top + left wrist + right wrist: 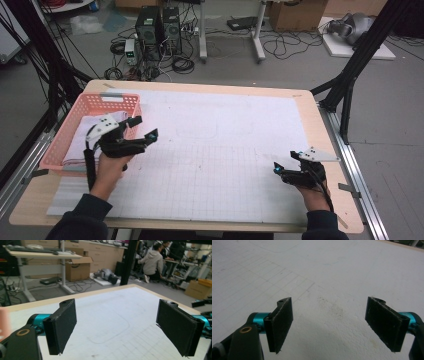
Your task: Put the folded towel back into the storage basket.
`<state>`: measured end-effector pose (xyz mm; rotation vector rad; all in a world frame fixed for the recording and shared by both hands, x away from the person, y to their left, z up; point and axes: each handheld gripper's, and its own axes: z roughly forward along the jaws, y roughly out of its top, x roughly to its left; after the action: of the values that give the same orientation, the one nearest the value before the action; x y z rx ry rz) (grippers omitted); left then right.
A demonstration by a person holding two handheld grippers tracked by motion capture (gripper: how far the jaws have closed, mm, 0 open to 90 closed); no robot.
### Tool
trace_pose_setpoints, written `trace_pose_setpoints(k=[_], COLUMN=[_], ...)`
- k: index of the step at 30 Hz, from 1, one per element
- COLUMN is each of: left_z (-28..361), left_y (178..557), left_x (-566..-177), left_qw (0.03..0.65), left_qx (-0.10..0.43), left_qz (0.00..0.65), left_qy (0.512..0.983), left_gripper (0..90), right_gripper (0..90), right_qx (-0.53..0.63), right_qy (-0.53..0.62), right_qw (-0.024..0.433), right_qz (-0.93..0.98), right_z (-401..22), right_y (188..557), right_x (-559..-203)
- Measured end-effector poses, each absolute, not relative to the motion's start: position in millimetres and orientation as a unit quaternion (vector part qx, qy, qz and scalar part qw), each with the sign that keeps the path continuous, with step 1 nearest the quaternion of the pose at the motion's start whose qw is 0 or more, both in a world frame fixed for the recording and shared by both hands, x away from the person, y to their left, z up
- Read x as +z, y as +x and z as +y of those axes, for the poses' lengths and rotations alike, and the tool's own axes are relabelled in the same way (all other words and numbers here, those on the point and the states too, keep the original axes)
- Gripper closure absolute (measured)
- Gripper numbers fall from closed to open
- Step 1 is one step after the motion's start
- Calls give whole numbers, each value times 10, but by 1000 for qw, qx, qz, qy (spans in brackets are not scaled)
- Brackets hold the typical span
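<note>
**benchwatcher:** Going by the high view first. The pink basket (60, 145) is parked at the left edge of the worktop (320, 135), near the far-left corner, with folded white cloth (82, 142) lying inside it. My guess is it sits there so the whole white gridded mat (225, 165) in the middle is free as a work area. The left hand-held gripper (143, 127) hovers just beside the basket's right rim, jaws spread wide, nothing between them. The right hand-held gripper (287, 161) sits near the right edge of the worktop, low over the mat, well apart from the basket, also carrying nothing.

**gridmat_guy:** Agreed. In the left gripper view the two black pads (62, 326) stand far apart with only mat (110, 320) and a faint rounded outline (112, 328) drawn on it showing between them. It points out across the worktop toward the far-right corner, so the cloth is behind it, not in its grip.

**benchwatcher:** And the right gripper view?

**gridmat_guy:** Same story. Pads (280, 323) spread wide, tilted down at bare mat (332, 277), touching nothing as far as I can see. Looks like it's just waiting off to the side, out of the other hand's way.
</note>
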<state>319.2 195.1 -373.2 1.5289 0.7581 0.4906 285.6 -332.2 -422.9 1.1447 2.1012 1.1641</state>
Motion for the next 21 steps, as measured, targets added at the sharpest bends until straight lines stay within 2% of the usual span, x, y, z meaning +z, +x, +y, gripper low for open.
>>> trace_pose_setpoints(k=[8,16,21], left_z=[1520,1367,1332], left_y=[3101,3020,2997], left_x=[-3987,-4191,-4236], left_qw=[617,603,598], left_qx=[198,168,169], left_qz=[295,293,292], left_qy=[702,723,727], left_gripper=[178,184,184], right_gripper=[211,212,212], right_qx=[435,438,437], right_qy=[413,409,407], right_qw=[234,237,239], right_qz=[765,765,766], right_z=[-3254,-3215,-3186], right_y=[2831,2790,2766], right_x=[-4230,-4218,-4201])
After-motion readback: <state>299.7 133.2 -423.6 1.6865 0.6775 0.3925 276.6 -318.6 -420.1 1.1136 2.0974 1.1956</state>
